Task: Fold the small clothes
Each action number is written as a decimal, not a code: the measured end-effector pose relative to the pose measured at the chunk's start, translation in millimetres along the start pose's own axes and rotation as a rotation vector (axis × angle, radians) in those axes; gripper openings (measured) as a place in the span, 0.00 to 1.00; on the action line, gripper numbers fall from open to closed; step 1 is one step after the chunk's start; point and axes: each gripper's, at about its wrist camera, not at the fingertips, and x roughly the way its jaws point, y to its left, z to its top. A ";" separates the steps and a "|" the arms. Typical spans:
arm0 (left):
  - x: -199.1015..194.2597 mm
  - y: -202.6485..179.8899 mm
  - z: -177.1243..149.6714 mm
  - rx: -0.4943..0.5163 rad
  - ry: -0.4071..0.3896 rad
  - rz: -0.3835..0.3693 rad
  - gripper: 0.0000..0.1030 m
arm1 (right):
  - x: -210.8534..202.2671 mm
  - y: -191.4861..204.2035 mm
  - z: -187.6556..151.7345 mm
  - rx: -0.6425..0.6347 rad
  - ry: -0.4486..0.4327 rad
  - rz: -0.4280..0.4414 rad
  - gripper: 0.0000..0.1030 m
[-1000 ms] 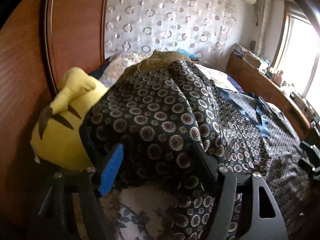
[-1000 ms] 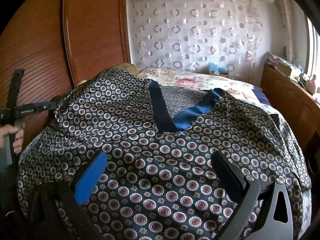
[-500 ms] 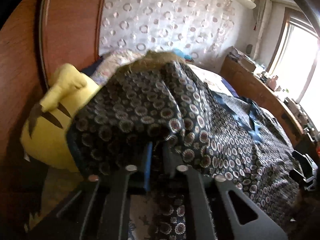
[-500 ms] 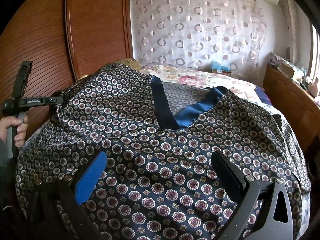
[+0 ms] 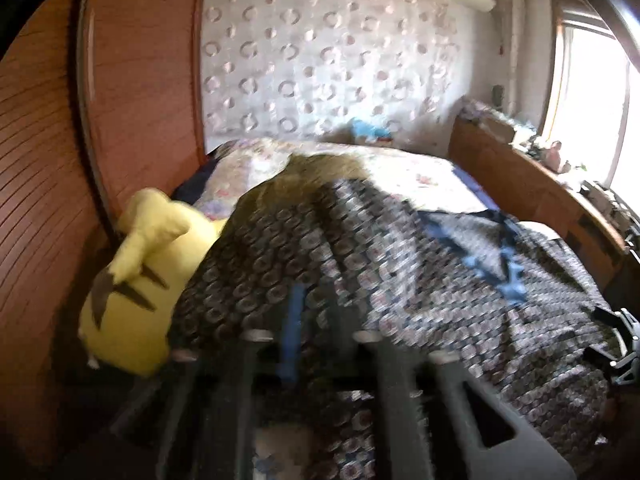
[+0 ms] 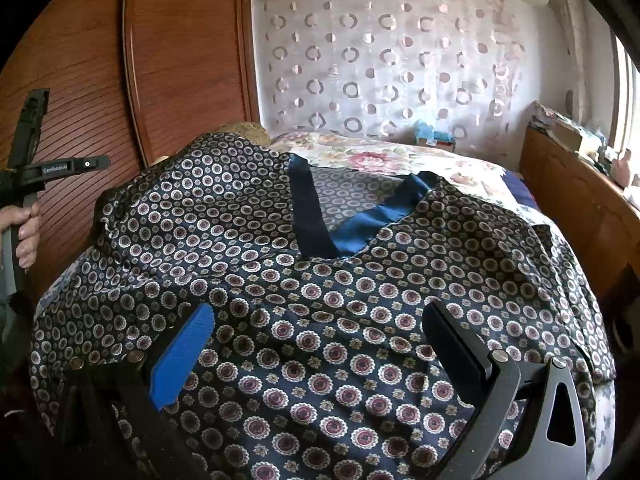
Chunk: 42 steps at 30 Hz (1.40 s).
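Observation:
A dark navy garment [image 6: 320,288] printed with round medallions and trimmed with a blue V-neck band [image 6: 352,228] lies spread over the bed. It also shows in the left wrist view [image 5: 400,264], blurred. My left gripper [image 5: 310,300] is shut on the garment's left edge and lifts it. From the right wrist view the left gripper's body [image 6: 44,172] is at the far left, held by a hand. My right gripper [image 6: 316,320] is open, its fingers hovering over the garment's near part, empty.
A yellow plush toy [image 5: 136,280] sits at the bed's left beside the wooden wardrobe [image 6: 168,72]. A floral bedspread [image 6: 384,160] lies beyond the garment. A wooden bed frame [image 6: 576,200] runs along the right. A curtain with rings [image 6: 400,64] hangs behind.
My left gripper closed on the garment's left edge and is pulling it up and back; the cloth there has bunched. The right gripper stayed open in place.

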 end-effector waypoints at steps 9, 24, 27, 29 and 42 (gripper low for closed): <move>21.7 53.6 -33.3 -0.073 0.088 0.073 0.67 | 5.3 2.6 6.9 -0.015 0.001 0.026 1.00; 55.7 83.2 -38.3 -0.107 0.141 -0.086 0.43 | 16.5 9.6 13.5 -0.028 -0.011 0.043 1.00; 54.3 86.7 -37.0 -0.113 0.134 -0.097 0.09 | 18.1 5.9 12.6 -0.018 -0.005 0.040 1.00; 51.5 87.5 -36.0 -0.111 0.116 -0.102 0.03 | 19.0 4.6 12.4 -0.013 -0.005 0.039 1.00; -10.2 43.1 15.7 0.021 -0.109 -0.080 0.01 | 16.3 0.0 8.7 -0.005 -0.014 0.032 1.00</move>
